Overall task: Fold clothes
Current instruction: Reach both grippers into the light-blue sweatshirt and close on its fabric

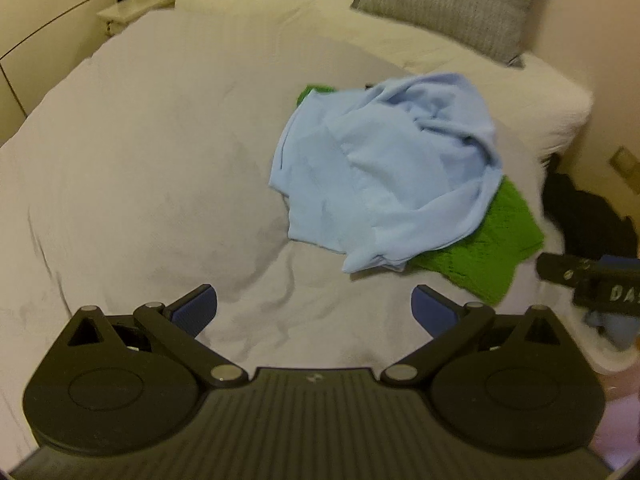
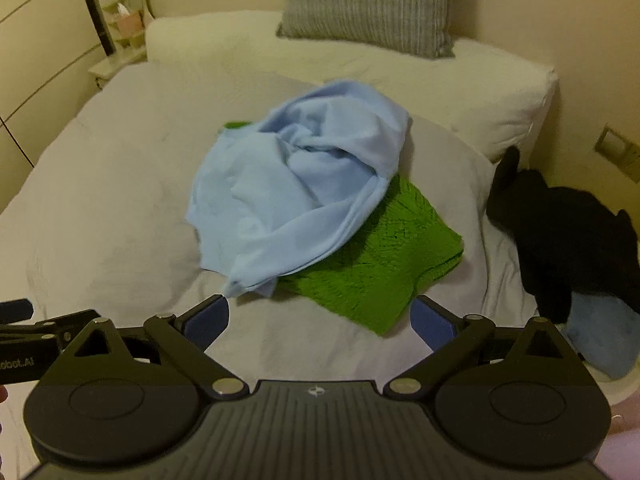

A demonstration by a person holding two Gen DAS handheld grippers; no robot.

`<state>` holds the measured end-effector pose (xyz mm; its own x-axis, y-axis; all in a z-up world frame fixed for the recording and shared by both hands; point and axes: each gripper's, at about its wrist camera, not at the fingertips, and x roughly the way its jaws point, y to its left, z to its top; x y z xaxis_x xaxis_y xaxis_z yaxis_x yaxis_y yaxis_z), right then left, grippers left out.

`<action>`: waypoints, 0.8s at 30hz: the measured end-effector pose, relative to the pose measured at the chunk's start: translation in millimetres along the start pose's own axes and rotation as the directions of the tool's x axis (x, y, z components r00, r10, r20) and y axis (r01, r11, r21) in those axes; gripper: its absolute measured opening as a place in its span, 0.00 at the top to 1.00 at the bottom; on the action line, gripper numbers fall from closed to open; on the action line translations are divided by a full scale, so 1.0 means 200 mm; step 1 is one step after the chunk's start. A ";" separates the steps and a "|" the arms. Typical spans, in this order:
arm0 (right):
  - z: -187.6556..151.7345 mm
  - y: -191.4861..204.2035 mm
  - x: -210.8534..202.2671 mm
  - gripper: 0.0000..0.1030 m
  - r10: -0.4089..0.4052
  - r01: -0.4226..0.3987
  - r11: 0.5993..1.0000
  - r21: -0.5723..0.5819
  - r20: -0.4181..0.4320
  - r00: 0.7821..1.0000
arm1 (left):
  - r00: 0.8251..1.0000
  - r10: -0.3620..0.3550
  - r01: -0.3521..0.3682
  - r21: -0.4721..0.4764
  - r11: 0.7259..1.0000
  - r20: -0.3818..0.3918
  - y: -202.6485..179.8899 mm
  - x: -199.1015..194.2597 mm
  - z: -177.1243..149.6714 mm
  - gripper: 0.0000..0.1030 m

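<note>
A bed [image 1: 140,168] covered in a pale, lightly wrinkled sheet filled most of both views. At its head lay a long cream pillow [image 2: 460,92], and a grey ribbed cushion [image 2: 368,4] leaned upright against the wall behind it. A small white shelf [image 2: 120,54] with a few small items stood beside the bed's far left corner. A wall socket [image 2: 618,152] sat on the right wall.

The left gripper [image 1: 314,312] fills the bottom of its frame, jaws spread wide and empty. The right gripper [image 2: 320,322] sits likewise low in its frame, jaws wide apart, gripping nothing.
</note>
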<state>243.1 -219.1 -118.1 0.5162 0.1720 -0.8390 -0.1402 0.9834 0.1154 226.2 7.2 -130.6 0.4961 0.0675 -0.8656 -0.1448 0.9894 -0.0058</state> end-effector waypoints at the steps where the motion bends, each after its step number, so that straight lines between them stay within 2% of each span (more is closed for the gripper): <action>1: 0.03 -0.03 0.05 0.03 0.000 0.000 1.000 -0.001 -0.016 1.000 | 1.000 -0.002 0.002 0.003 1.000 -0.024 -0.02 0.05 0.02 0.01; 5: 0.14 -0.14 0.24 0.03 -0.004 0.003 1.000 -0.013 -0.072 0.997 | 0.995 -0.046 0.040 -0.070 0.997 -0.084 -0.03 0.21 0.12 0.01; 8: 0.23 -0.21 0.38 0.03 -0.005 0.003 1.000 -0.017 -0.096 0.995 | 0.994 -0.078 0.070 -0.102 0.992 -0.079 -0.02 0.31 0.20 0.01; 13: 0.41 -0.29 0.57 0.04 0.015 -0.018 0.999 -0.028 -0.097 0.995 | 0.988 -0.136 0.121 -0.182 0.976 -0.075 0.04 0.47 0.34 0.08; 20: 0.65 -0.35 0.81 0.05 0.034 -0.035 0.999 -0.018 -0.091 0.995 | 0.982 -0.164 0.140 -0.214 0.967 -0.096 0.07 0.74 0.55 0.08; 24: 0.78 -0.39 0.95 0.04 0.064 -0.062 0.998 0.021 -0.089 0.994 | 0.972 -0.209 0.171 -0.294 0.941 -0.104 0.11 0.90 0.61 0.05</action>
<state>483.8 -254.9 -203.3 0.4293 0.2283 -0.8738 -0.1544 0.9718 0.1781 416.6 56.5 -226.7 0.4234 -0.1546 -0.8926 -0.3028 0.9045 -0.3003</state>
